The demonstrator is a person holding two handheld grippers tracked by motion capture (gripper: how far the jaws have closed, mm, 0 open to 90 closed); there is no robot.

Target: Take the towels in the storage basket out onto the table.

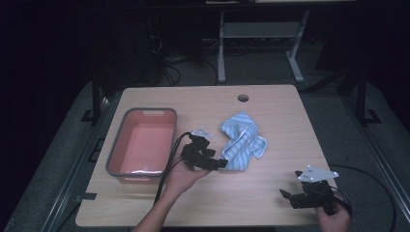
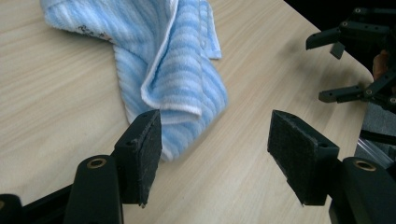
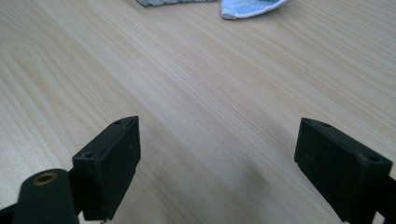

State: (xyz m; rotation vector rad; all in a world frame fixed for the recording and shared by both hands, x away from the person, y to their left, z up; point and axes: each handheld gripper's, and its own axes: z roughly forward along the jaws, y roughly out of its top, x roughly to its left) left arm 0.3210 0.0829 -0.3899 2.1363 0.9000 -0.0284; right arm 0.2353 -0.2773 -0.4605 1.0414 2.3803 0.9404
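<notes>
Left gripper (image 1: 223, 163), black two-jaw unit held in the person's left hand (image 1: 181, 178): jaws spread, nothing between the pads. It sits at the near end of the crumpled light-blue striped terry towel (image 1: 243, 141); in the left gripper view the towel's (image 2: 170, 70) folded tip lies just ahead of one pad (image 2: 150, 156), partly behind it, not pinched. Right gripper (image 1: 286, 195), same build with a grey three-cornered plate on top, is parked near the table's front right corner, jaws wide over bare wood, well apart from the towel.

Towel location: mid-table, right of the grey-rimmed rectangular plastic bin with salmon-pink inside (image 1: 141, 143), not touching it.

Risks:
- Closing from here likely catches only the top fold or the white-edged hem; the rest would unfurl and drag on the lift.
- The tip sits off-centre toward one pad, so a close could miss or nip a thin edge that slips out.
- The cable trailing from the left gripper runs along the bin's right wall; it could snag on the rim.

Surface: light wood-grain tabletop (image 1: 270, 203), cable hole at the far edge. Room is dark; a white-legged desk frame (image 1: 261, 34) and loose cables stand behind on grey floor.
</notes>
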